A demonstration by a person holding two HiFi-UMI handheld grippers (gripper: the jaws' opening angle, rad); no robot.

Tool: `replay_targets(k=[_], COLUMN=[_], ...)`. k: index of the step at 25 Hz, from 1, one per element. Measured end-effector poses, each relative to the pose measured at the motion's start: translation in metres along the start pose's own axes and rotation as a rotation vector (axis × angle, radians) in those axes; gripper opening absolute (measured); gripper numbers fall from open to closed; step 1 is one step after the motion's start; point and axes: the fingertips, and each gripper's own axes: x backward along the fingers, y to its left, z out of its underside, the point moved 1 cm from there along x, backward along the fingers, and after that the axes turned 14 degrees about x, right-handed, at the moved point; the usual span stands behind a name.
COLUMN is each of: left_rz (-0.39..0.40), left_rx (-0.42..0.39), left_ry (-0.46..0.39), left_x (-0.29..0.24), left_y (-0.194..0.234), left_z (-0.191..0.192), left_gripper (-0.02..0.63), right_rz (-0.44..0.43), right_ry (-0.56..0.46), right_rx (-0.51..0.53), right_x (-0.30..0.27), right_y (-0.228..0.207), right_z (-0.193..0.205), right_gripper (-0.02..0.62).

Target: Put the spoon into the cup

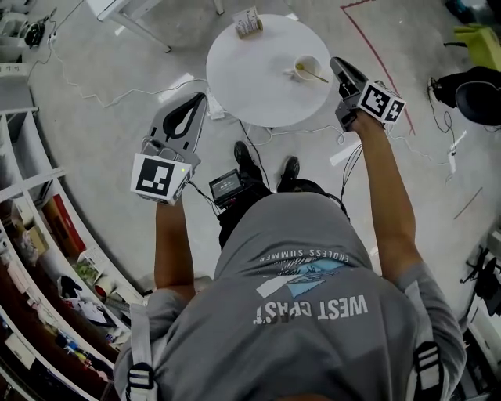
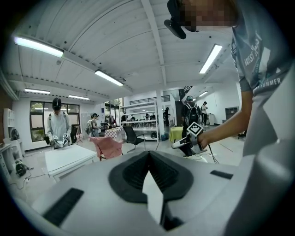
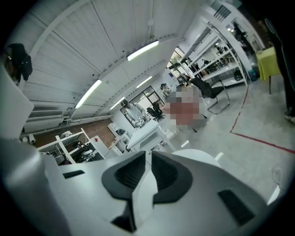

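Spoon (image 1: 315, 75): in the cup, its handle slanting out over the rim toward the right hand-held gripper.
Cup (image 1: 305, 67): pale, upright on the round white tabletop (image 1: 250, 78), close to that tabletop's right edge in the head view.
Right hand-held gripper (image 1: 337, 64): held in the air just right of the cup, at the tabletop's edge; jaws released to a narrow slit, nothing between them.
Left hand-held gripper (image 1: 199, 99): well to the left of the cup, past the opposite edge of the tabletop; jaws clenched tip to tip on nothing.
Small box (image 1: 248, 21): left of the cup and farther away, at the tabletop's far rim.
Cables (image 1: 102, 98): trailing over the grey floor, far left of the cup.
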Motion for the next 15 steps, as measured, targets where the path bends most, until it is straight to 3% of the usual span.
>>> replay_targets(k=[8,15], left_rz=[0.016,0.049], left_rx=[-0.026,-0.072], left_ry=[-0.072,-0.116], left_x=[0.009,0.008], left_y=[-0.008,-0.02], left_z=[-0.035,-0.058], left_gripper=[0.005,0.005], right_rz=[-0.093,-0.12], right_ry=[-0.137,-0.119], right_rx=[0.292,0.566], right_x=[0.038,0.081], right_y=[0.08,0.145], right_z=[-0.092,-0.126], right_gripper=[0.009,0.002])
